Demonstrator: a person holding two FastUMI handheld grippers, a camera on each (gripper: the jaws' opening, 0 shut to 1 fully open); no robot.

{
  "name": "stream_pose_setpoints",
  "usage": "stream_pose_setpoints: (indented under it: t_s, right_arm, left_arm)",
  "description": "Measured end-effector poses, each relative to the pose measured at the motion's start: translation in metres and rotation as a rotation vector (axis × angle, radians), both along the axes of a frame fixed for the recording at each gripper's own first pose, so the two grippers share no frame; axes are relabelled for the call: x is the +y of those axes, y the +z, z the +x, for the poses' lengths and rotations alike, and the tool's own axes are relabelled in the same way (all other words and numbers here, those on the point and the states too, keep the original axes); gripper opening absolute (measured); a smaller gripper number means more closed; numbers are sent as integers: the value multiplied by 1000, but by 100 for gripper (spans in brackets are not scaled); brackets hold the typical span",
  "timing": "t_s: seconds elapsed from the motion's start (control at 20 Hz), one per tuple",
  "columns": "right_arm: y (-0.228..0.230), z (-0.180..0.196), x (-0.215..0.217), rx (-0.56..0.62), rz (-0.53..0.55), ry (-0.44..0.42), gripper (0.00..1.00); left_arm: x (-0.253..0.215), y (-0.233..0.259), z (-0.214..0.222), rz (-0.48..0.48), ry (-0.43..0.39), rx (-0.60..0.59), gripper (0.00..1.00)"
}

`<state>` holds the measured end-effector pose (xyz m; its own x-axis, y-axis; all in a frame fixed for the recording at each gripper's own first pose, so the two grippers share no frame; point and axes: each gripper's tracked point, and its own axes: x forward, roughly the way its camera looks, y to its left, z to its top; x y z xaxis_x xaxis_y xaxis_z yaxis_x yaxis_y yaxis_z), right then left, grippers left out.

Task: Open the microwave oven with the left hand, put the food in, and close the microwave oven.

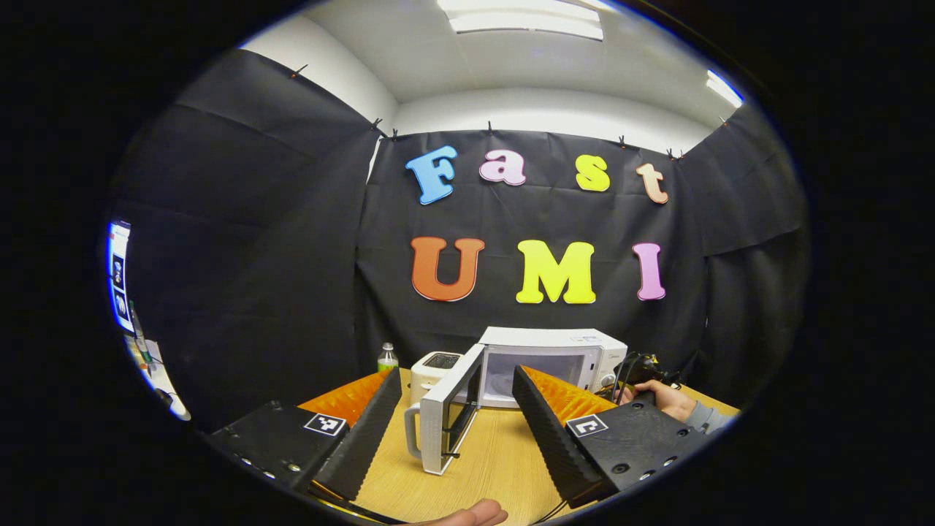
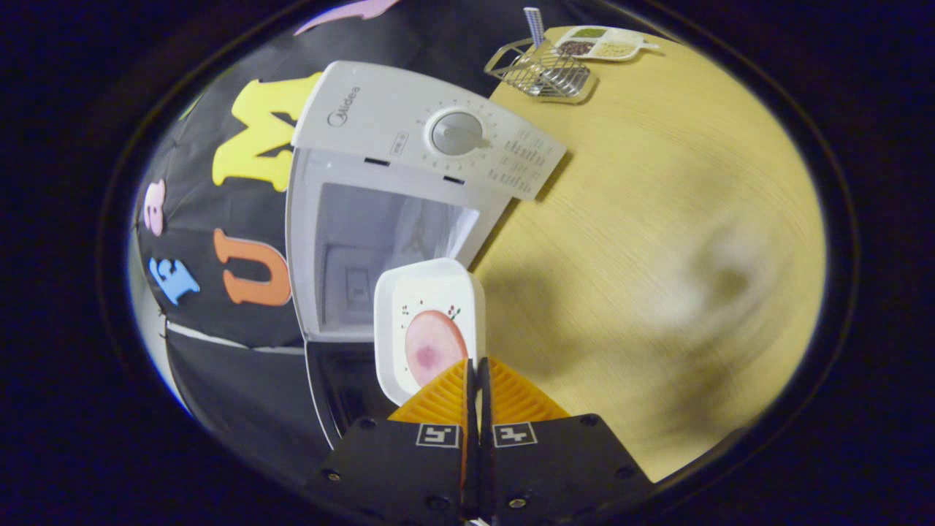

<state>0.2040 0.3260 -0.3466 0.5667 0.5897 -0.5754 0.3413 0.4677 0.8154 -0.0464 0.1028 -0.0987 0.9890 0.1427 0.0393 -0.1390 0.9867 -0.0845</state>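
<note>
1. Already the microwave oven [image 1: 548, 361] stands with its door [image 1: 449, 416] swung wide, so by my reckoning the step in hand is carrying the food in.
2. Pinched at its near rim between the right gripper [image 2: 475, 380]'s orange fingers [image 2: 438, 398] is a small white square dish [image 2: 427, 321] holding a round pink slice of food [image 2: 434, 347]. The fingers are pressed nearly together, with only the thin rim between them.
3. Straight ahead of those fingertips, just past the dish's far edge, lies the open cavity [image 2: 380, 248]; the dish hangs at its mouth, not yet inside as far as I can tell.
4. Handling, as I judge it: the dish looks stiff and light, plastic or ceramic I cannot say. Gripped at one edge it wants to droop and twist, and a glossy rim may slip. The slice lies loose, so tilting could slide it off.
5. A hold deep over the rim, kept level, seems safest.
6. Meanwhile the left gripper [image 1: 456, 398] waits with its fingers spread wide and holding nothing, the door between and beyond their tips, ready for closing.
7. Beyond its right finger, a hand [image 1: 668, 398] shows near the oven.
</note>
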Motion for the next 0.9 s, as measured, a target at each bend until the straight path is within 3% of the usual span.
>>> stream_pose_setpoints:
  t_s: [0.15, 0.3, 0.6, 0.9]
  right_arm:
    - [-3, 36, 9, -70, -12, -155, 4]
    - [0, 64, 32, -116, 27, -257, 3]
    - [-12, 104, 87, -174, -4, -320, 4]
    - [-19, 151, 87, -324, -152, -444, 4]
  left_arm:
    - [4, -10, 4, -11, -1, 20, 93]
    - [10, -19, 9, -13, 5, 37, 93]
    - [26, -26, 17, 0, 21, 43, 94]
    - [45, -42, 19, -26, 49, 63, 94]
